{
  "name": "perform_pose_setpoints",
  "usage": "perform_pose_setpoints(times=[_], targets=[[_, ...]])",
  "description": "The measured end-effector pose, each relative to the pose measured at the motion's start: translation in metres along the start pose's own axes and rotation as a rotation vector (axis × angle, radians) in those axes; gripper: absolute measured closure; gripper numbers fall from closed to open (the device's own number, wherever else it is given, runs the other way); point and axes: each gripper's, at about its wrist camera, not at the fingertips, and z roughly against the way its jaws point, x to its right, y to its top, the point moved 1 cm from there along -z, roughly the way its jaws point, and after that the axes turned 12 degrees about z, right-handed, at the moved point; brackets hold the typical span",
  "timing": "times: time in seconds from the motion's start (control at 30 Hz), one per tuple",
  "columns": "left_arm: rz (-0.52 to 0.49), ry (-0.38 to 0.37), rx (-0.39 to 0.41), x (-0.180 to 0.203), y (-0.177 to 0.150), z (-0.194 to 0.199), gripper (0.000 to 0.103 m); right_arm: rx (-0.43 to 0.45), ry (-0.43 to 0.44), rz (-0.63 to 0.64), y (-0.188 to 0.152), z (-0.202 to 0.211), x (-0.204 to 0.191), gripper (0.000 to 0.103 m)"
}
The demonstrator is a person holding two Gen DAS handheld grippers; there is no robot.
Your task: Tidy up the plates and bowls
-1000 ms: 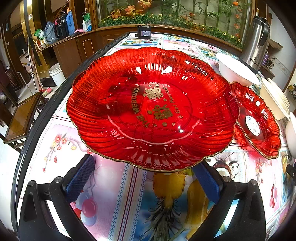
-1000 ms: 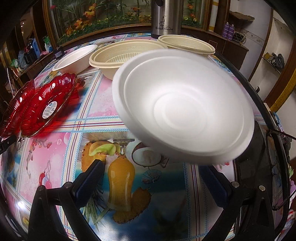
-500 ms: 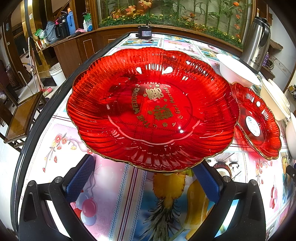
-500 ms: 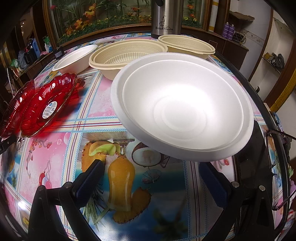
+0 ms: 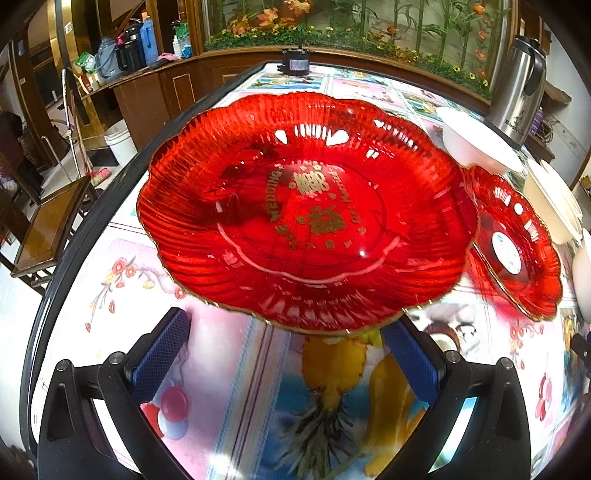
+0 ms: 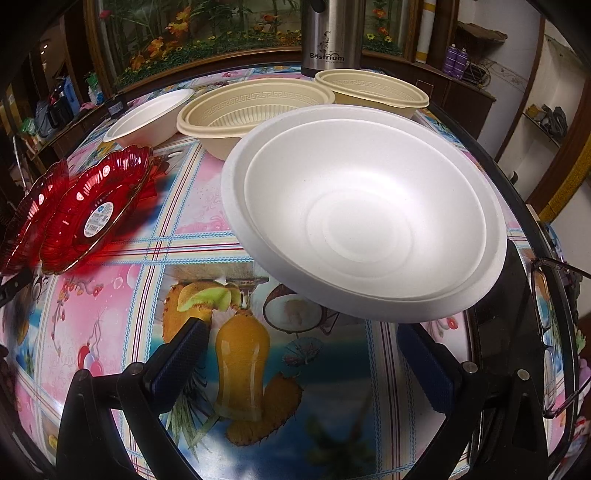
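Note:
A large red scalloped plate (image 5: pixel 306 210) with gold lettering lies on the table right ahead of my left gripper (image 5: pixel 284 339). The jaws stand wide open, and the right finger reaches under the plate's near rim. A smaller red plate (image 5: pixel 517 243) lies to its right and also shows in the right wrist view (image 6: pixel 92 210). A big white foam bowl (image 6: pixel 365 214) sits tilted just ahead of my right gripper (image 6: pixel 306 350), whose jaws are wide open with the right finger under the bowl's near rim. Another white bowl (image 6: pixel 147 118) stands at the back.
Two beige plastic bowls (image 6: pixel 255 107) (image 6: pixel 373 88) and a steel thermos (image 6: pixel 330 35) stand at the far side of the table. Eyeglasses (image 6: pixel 554 332) lie at the right edge. The black table rim (image 5: pixel 85 229) curves on the left, with a wooden stool beyond.
The white bowl has tipped and settled slightly in front of the right gripper. The left view has shifted a little, with the red plate now farther up and right.

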Motion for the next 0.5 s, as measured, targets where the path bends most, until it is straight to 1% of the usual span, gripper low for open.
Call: perform_pose_setpoints(times=[0.1,0.13,0.17,0.23,0.33,0.43,0.5], targets=[[0.016,-0.011,-0.022,-0.002,-0.003,0.005,0.0,0.004,0.023,0.038,-0.003,0.002,0.0,0.0],[0.035,-0.033,-0.022,-0.005,-0.004,0.01,0.0,-0.002,0.045,0.065,-0.004,0.004,-0.001,0.0],[0.044,-0.054,-0.014,-0.007,-0.007,0.016,0.0,-0.007,0.058,0.088,-0.006,0.006,-0.002,0.001],[0.033,-0.05,0.011,-0.008,-0.012,0.027,0.0,0.0,0.053,0.126,-0.011,0.015,-0.004,0.001],[0.022,-0.053,0.04,-0.012,-0.02,0.041,0.0,0.065,0.094,0.196,-0.016,0.037,-0.012,0.001],[0.045,-0.083,0.053,-0.018,-0.022,0.052,0.0,0.11,0.156,0.27,-0.017,0.057,-0.026,0.001],[0.058,-0.083,0.071,-0.022,-0.022,0.06,0.0,0.154,0.191,0.309,-0.013,0.07,-0.036,0.001]])
